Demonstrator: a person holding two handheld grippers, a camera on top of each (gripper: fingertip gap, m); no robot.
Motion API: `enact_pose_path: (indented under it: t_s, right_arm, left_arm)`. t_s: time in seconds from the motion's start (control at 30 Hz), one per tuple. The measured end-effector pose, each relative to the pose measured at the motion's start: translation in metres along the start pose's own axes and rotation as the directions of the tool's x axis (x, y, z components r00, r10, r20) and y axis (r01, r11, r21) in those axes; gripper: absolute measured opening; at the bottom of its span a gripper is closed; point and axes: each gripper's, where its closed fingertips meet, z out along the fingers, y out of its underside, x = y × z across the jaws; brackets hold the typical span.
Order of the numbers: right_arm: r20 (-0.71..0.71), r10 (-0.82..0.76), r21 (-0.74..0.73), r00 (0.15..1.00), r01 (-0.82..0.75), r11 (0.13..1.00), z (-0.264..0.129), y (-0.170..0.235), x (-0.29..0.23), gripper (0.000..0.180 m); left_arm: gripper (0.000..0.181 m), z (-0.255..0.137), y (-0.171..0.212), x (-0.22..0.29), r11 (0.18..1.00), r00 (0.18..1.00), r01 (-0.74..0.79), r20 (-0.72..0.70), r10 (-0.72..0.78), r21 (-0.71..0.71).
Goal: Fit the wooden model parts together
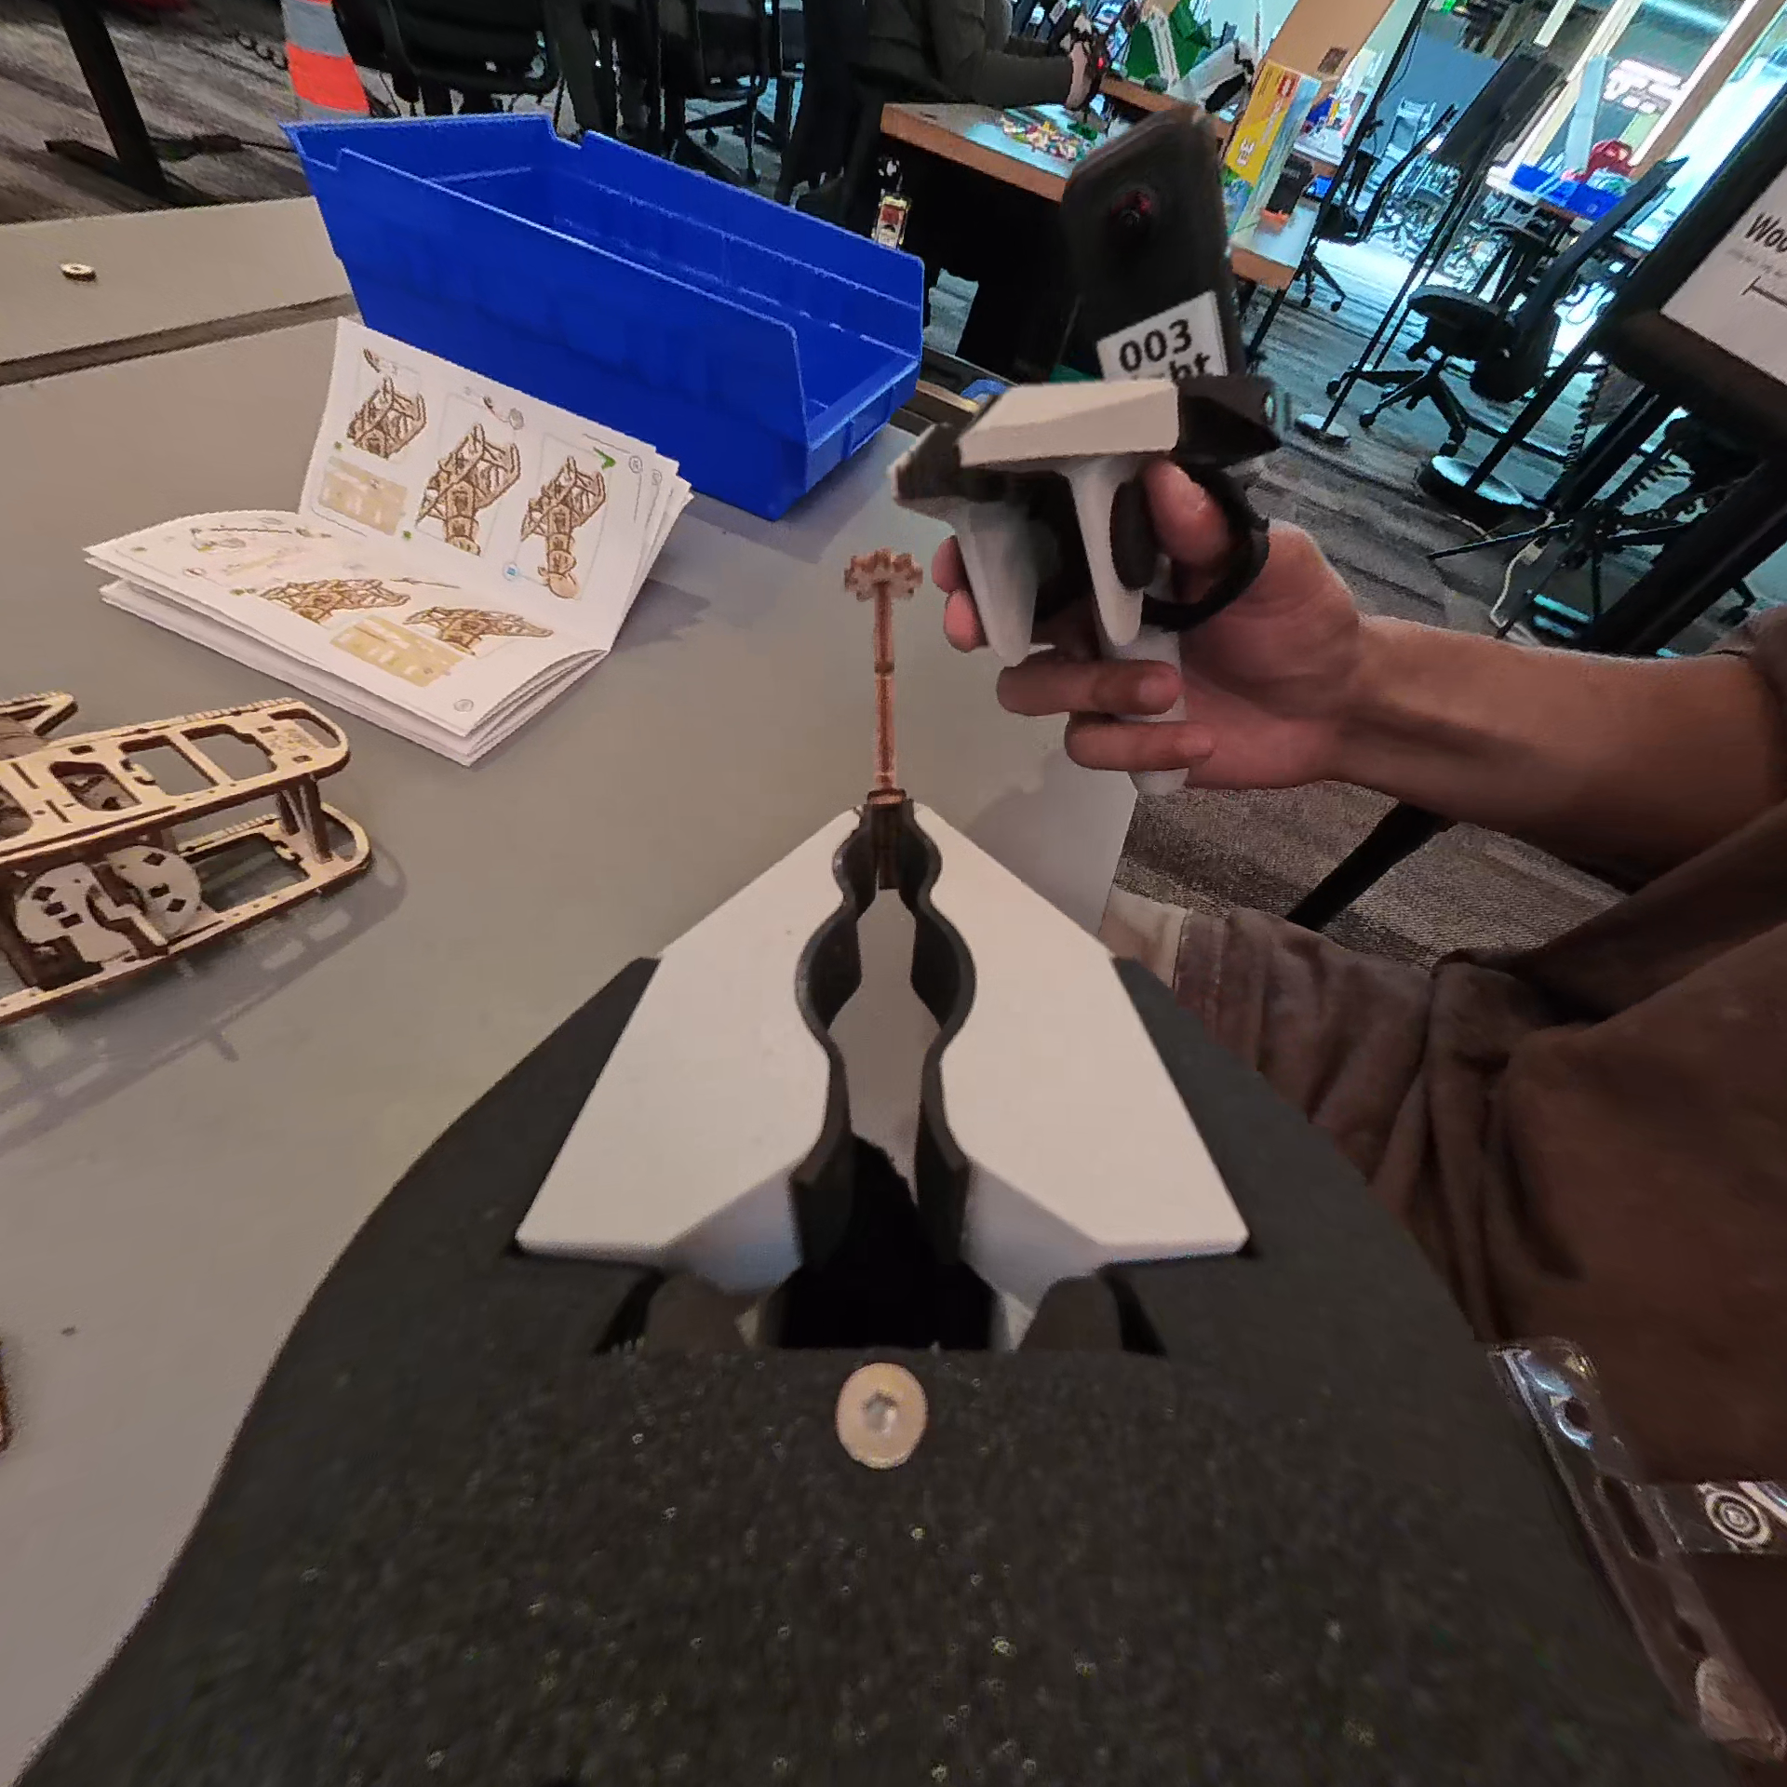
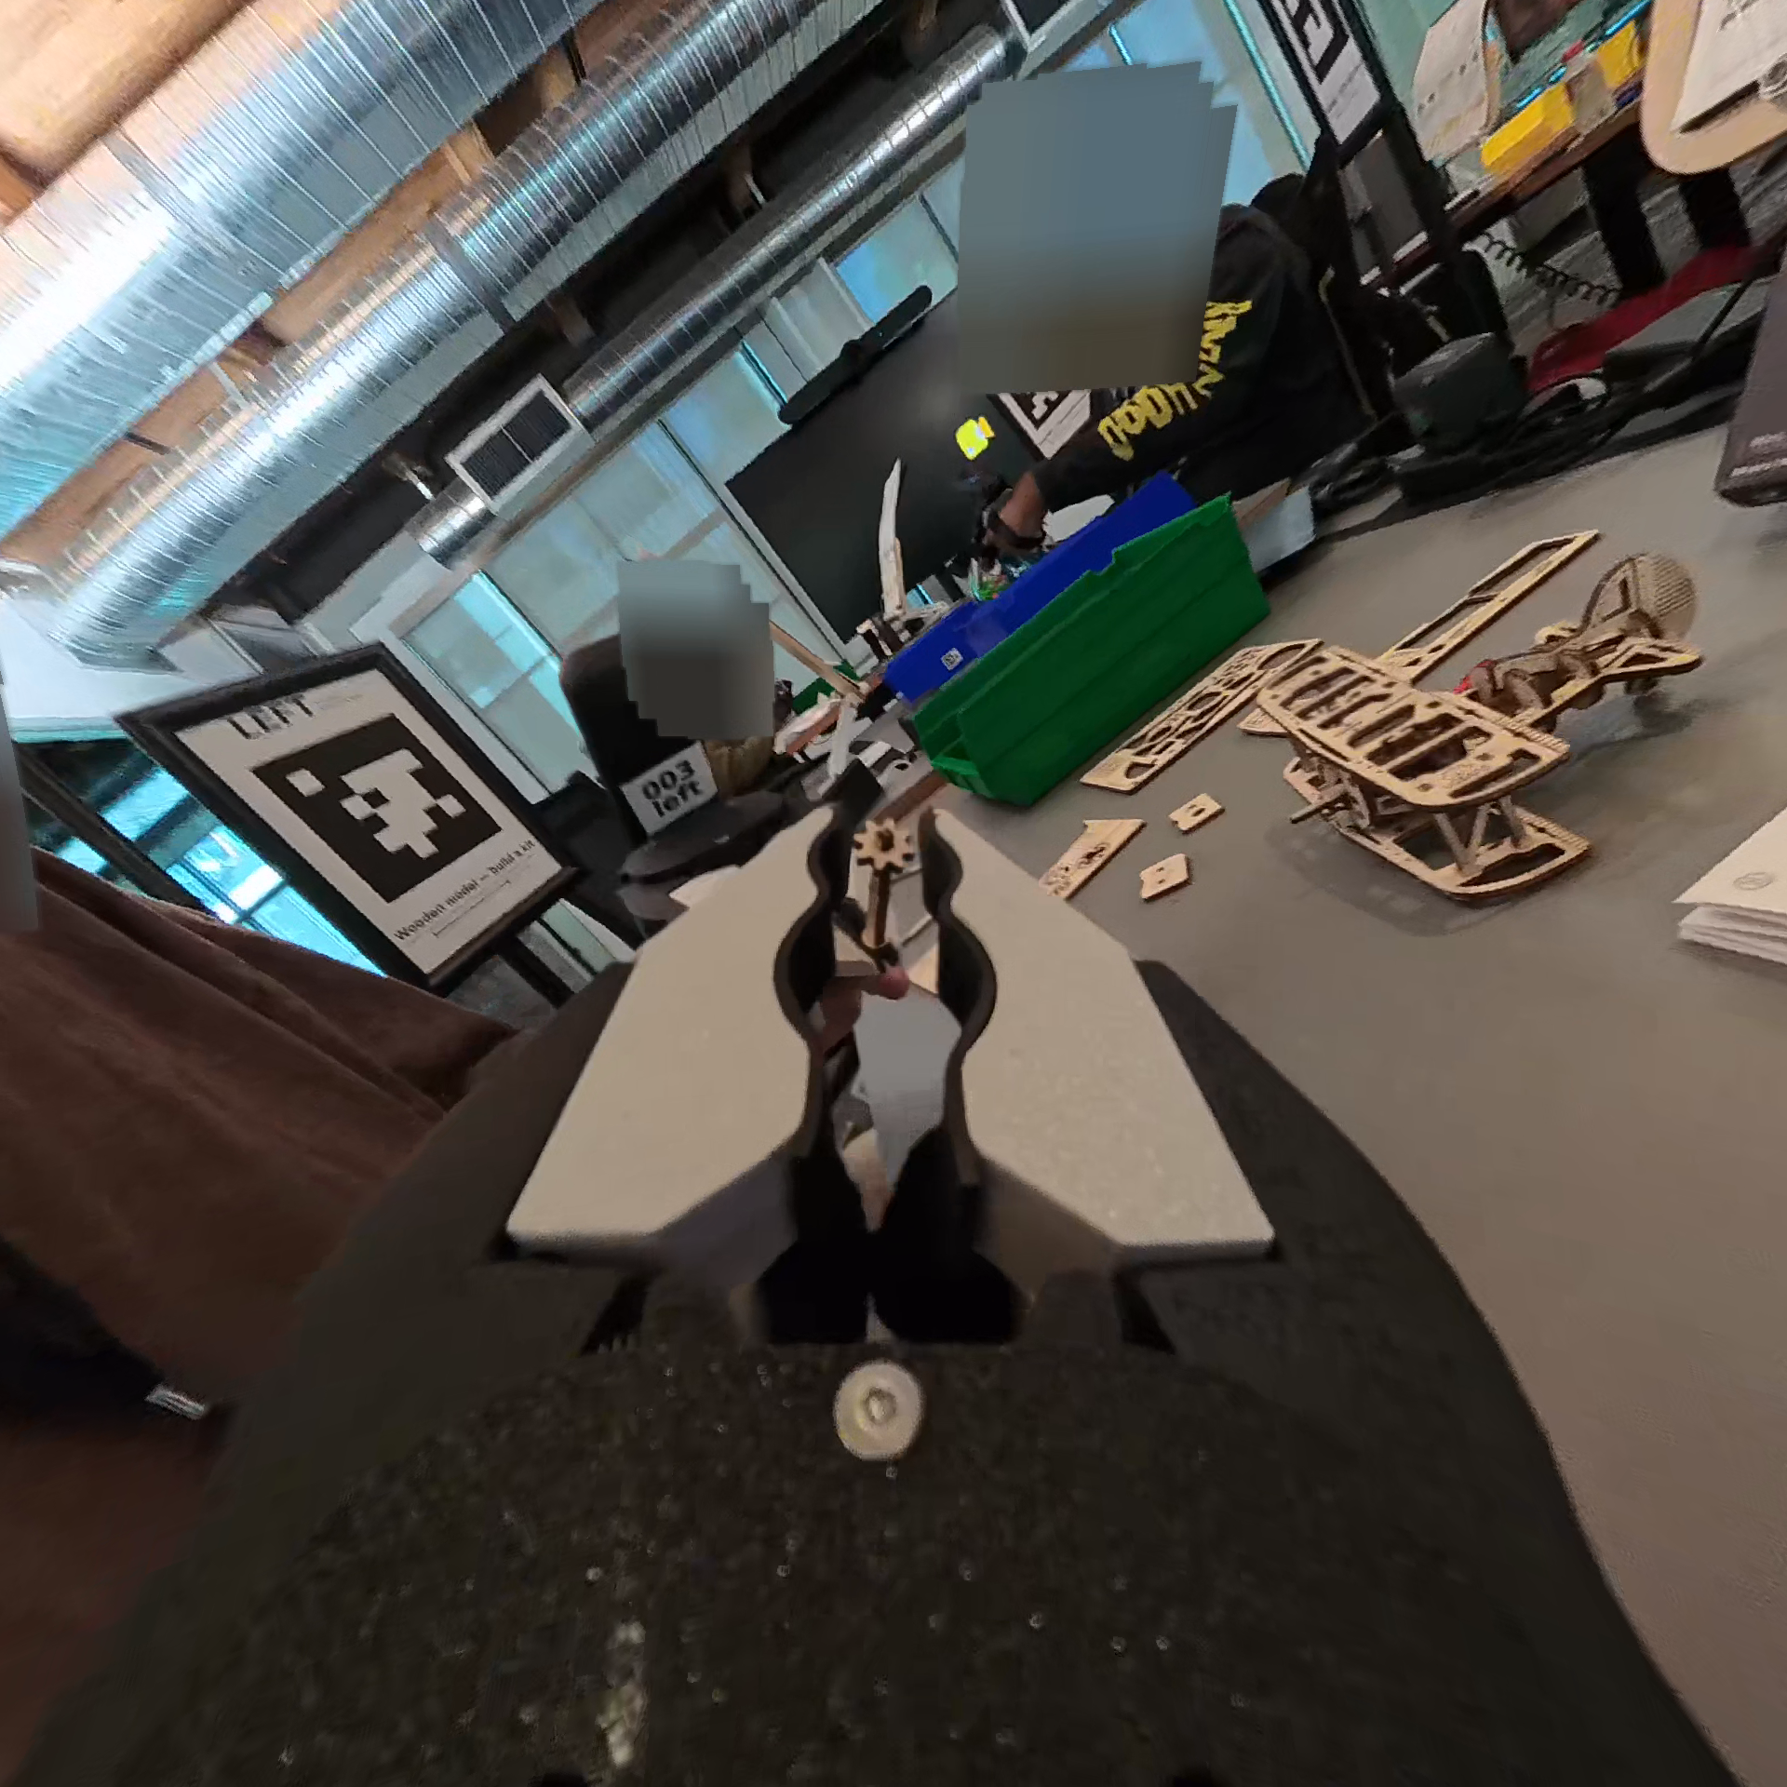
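Observation:
My left gripper [image 1: 885, 810] is shut on the lower end of a thin wooden rod [image 1: 884, 696] and holds it upright above the grey table [image 1: 580, 870]. A small wooden gear [image 1: 882, 577] tops the rod. My right gripper [image 1: 909, 476], held in a hand, hovers just above and to the right of the gear, fingers pointing left. In the right wrist view my right gripper [image 2: 880, 824] is open, and the gear [image 2: 878, 846] shows in the gap between its tips without being clamped. The partly built wooden model [image 1: 145, 841] stands on the table to the left and also shows in the right wrist view [image 2: 1431, 774].
An open instruction booklet [image 1: 406, 541] lies before a blue bin [image 1: 619, 290]. Flat wooden part sheets [image 2: 1189, 716] and small loose pieces [image 2: 1165, 875] lie near a green bin [image 2: 1093, 648]. The table's edge [image 1: 1112, 832] runs close on the right. People sit at other tables beyond. Left tips to right tips: about 7 cm. Left tips and right tips are each some 20 cm from the partly built wooden model [image 1: 145, 841].

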Motion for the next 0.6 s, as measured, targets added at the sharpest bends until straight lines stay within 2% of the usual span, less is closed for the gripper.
enact_pose_path:
  t_s: [0.1,0.43,0.6]
  right_arm:
    - [-0.031,-0.049,-0.048,0.998,0.048,0.998,0.006,0.008,-0.001,0.012]
    - [0.026,-0.012,-0.121,1.000,0.015,0.993,0.009,0.023,-0.005,0.008]
    - [0.065,0.106,-0.006,0.992,-0.106,0.994,0.011,0.021,-0.005,0.008]
  left_arm:
    - [0.001,0.001,-0.002,0.005,1.000,1.000,-0.018,-0.019,0.018,0.009]
    - [0.001,0.005,0.005,0.012,0.997,0.997,-0.069,-0.026,0.068,-0.039]
    - [0.001,0.010,0.005,0.016,0.999,0.996,0.029,-0.080,-0.030,-0.025]
